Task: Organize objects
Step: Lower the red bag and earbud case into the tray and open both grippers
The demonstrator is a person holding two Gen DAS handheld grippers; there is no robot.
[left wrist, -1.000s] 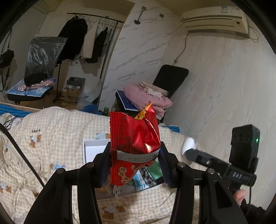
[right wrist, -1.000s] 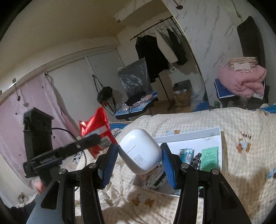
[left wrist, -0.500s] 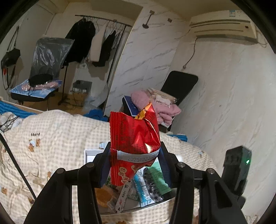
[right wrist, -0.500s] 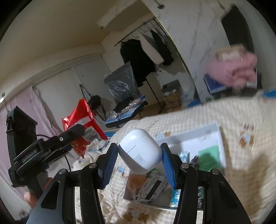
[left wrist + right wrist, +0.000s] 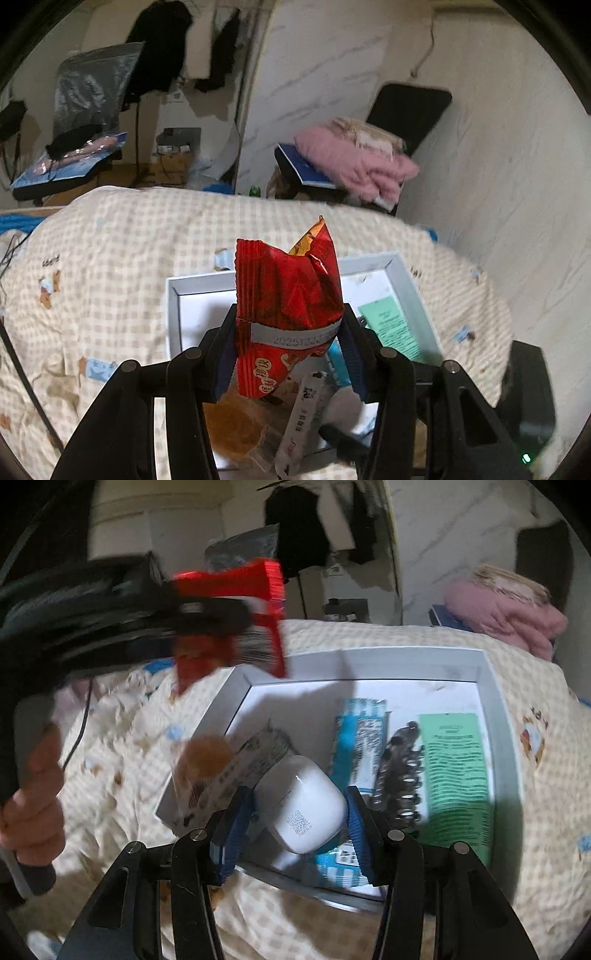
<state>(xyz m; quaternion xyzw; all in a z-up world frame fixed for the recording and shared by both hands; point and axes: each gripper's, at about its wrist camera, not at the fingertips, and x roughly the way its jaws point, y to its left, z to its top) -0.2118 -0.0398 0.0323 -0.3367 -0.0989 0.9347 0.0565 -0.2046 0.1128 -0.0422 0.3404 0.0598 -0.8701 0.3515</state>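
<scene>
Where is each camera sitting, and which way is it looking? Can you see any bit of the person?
Left wrist: rides the left gripper, looking down over its red snack bag at the white box; no body shows.
Right wrist: rides the right gripper, looking down past its white case into the box; the person's left hand shows.
Shared: box, snack bag, pink blanket.

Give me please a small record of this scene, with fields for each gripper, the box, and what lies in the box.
left gripper: shut on red snack packet, held upright above the box
right gripper: shut on white earbud case, over the box
box: shallow, white, open, on the checked bedcover
in box: green card, blue packet, dark hair clip, round orange snack
</scene>
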